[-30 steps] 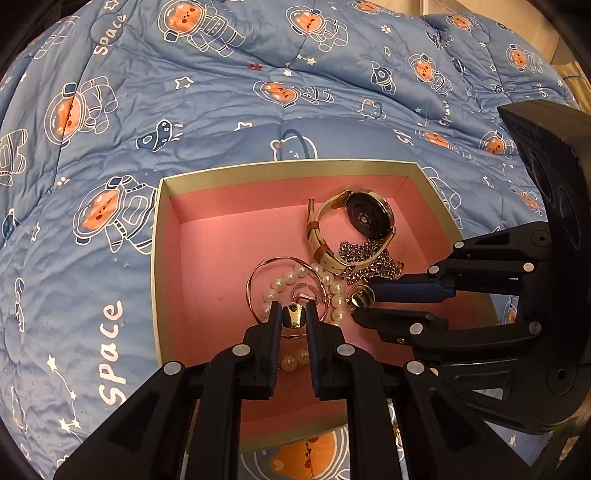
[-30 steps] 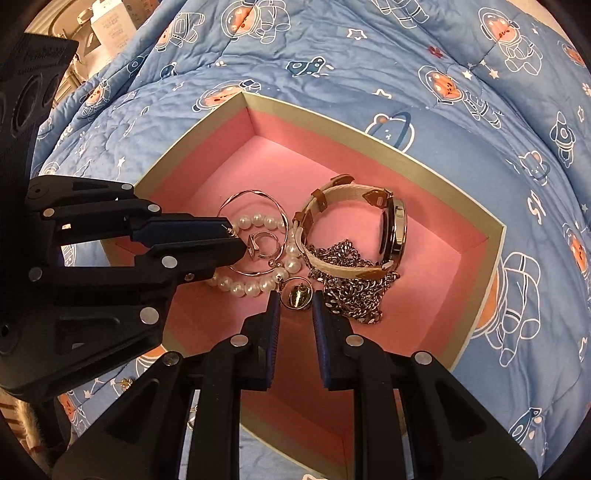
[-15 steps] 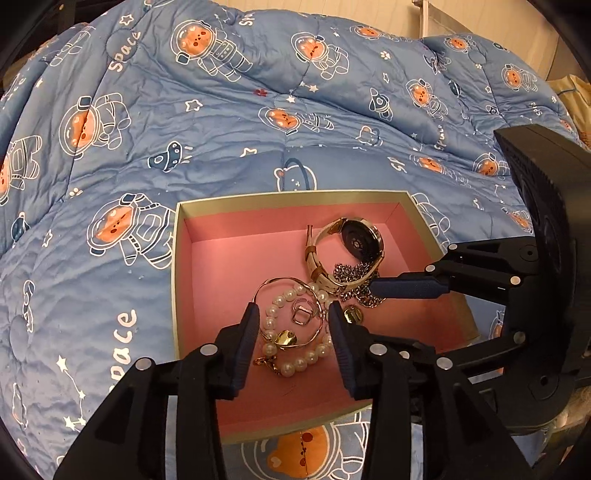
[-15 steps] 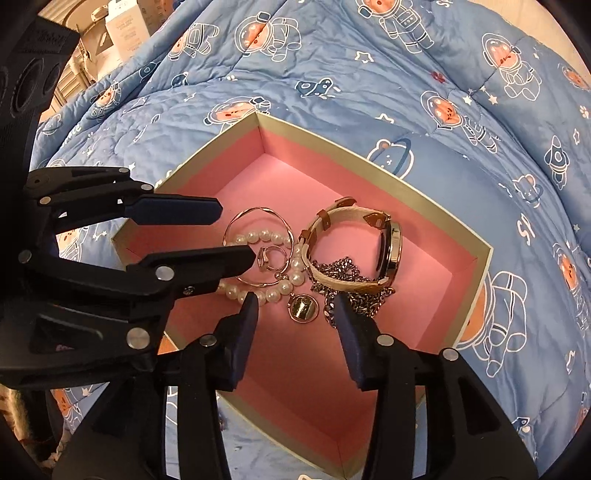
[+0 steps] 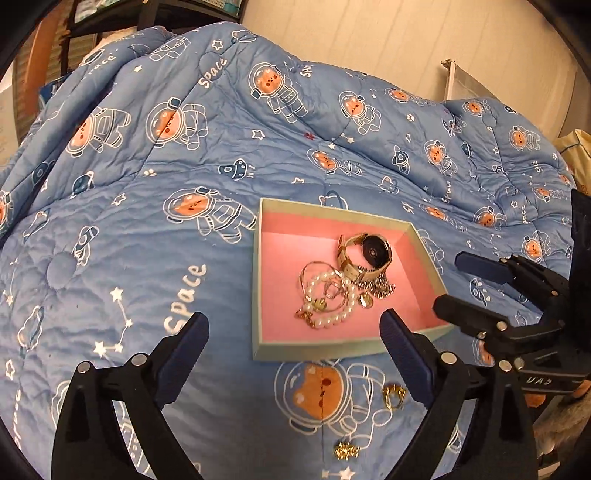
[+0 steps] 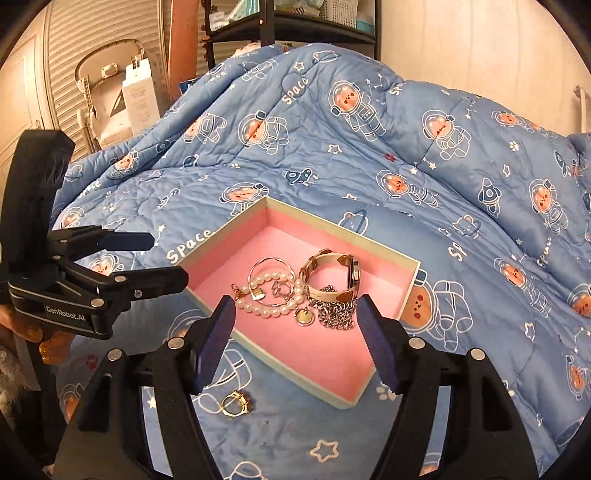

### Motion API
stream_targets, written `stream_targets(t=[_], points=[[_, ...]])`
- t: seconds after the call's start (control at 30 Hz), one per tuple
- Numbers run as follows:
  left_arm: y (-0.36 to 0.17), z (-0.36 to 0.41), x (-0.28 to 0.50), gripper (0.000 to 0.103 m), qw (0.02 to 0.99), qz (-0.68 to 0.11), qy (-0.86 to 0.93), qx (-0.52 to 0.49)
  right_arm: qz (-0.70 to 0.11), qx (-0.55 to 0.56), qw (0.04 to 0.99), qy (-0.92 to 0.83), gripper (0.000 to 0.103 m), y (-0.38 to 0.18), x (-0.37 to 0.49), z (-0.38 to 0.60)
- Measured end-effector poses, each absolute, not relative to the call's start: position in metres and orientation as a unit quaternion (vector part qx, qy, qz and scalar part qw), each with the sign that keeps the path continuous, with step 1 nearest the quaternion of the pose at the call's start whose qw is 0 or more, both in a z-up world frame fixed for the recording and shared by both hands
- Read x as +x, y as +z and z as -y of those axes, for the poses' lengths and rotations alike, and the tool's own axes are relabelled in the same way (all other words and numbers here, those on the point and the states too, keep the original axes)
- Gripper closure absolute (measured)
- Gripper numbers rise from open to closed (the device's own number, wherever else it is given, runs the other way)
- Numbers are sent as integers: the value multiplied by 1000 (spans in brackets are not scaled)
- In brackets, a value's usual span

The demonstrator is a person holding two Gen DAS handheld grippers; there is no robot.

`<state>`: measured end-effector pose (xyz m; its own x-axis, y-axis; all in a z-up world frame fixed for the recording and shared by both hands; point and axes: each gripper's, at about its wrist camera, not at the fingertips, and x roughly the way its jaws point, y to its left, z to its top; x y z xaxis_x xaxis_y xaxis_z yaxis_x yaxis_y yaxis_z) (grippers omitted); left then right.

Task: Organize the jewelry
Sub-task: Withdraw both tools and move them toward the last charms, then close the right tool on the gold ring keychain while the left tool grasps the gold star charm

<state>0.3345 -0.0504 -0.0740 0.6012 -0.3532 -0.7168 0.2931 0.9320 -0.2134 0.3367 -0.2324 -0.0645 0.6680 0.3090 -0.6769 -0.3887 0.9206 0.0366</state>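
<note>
A shallow box with a pink inside (image 5: 280, 288) (image 6: 229, 273) lies on the blue quilt. In it lie a watch (image 5: 373, 251) (image 6: 332, 273), a pearl bracelet (image 5: 332, 317) (image 6: 273, 310), a silver chain (image 5: 380, 286) (image 6: 338, 314), a thin hoop and small gold pieces. A gold ring (image 5: 394, 396) (image 6: 236, 402) and a small gold piece (image 5: 346, 451) lie on the quilt in front of the box. My left gripper (image 5: 295, 350) (image 6: 162, 258) is open and empty, above the box's near edge. My right gripper (image 6: 297, 339) (image 5: 454, 284) is open and empty, above the box's near side.
The quilt (image 5: 166, 192) with astronaut bears covers the bed and rises into a fold behind the box. A dark shelf (image 6: 288, 26), a white carton (image 6: 138, 99) and a folded chair (image 6: 107, 77) stand beyond the bed's far left. A wall runs behind.
Both grippers opened, let go of the small gold pieces into the box, and pulled back and up. The ring and gold piece on the quilt have come into view.
</note>
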Motion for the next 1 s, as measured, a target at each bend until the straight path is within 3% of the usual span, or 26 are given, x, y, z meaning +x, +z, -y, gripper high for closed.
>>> stream_targets(t=[0.47, 0.63, 0.83, 1.0], points=[[-109, 50, 229, 11, 907, -390, -155, 17, -410, -33, 895, 174, 35, -127, 271, 231], [-120, 52, 220, 27, 908, -393, -138, 32, -419, -31, 891, 174, 35, -139, 263, 227], [-125, 50, 216, 30, 906, -398, -141, 15, -411, -66, 891, 178, 40, -141, 263, 214], [-128, 52, 215, 34, 905, -402, -139, 14, -419, -71, 889, 174, 51, -147, 279, 212]])
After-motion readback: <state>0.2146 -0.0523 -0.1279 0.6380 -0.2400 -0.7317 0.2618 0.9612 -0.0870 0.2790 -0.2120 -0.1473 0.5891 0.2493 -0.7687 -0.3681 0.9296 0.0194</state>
